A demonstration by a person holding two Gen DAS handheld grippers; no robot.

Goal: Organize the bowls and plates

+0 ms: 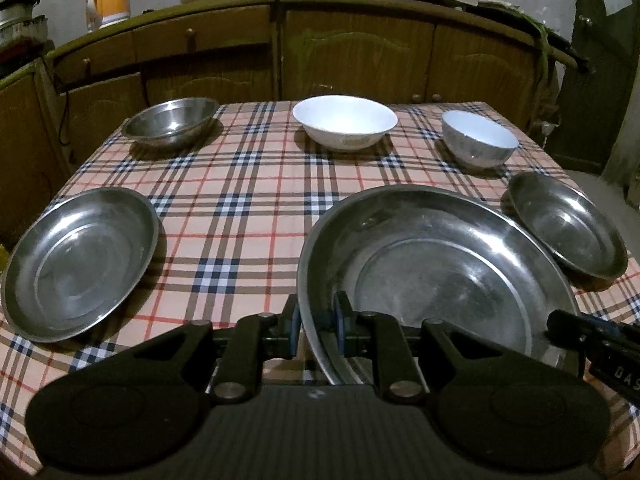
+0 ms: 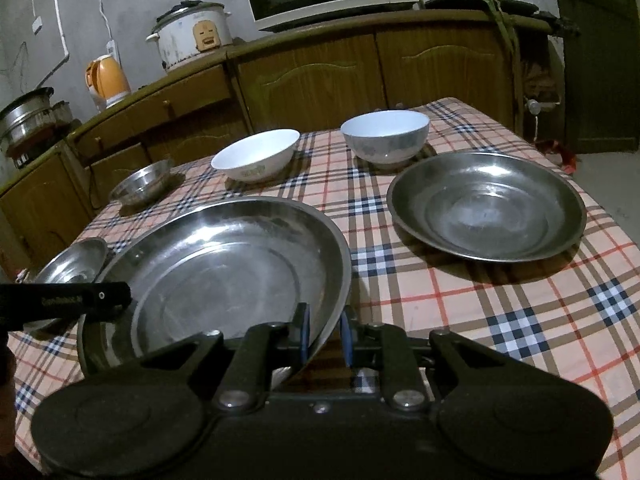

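Checked-cloth tabletop [image 1: 248, 200]: large round steel plate [image 1: 440, 264] clamped at opposite rims by left gripper [image 1: 316, 320] and right gripper [image 2: 325, 334]; uneven lowering risks slipping, clattering.

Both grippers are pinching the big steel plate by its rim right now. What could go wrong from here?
1. The left gripper and right gripper clamp only the thin rim of the large steel plate; smooth metal may slip or tilt.
2. The smaller steel plate sits close beside it on the right; a sideways move could knock it.
3. That smaller plate lies near the tablecloth edge, so a bump might push it off.
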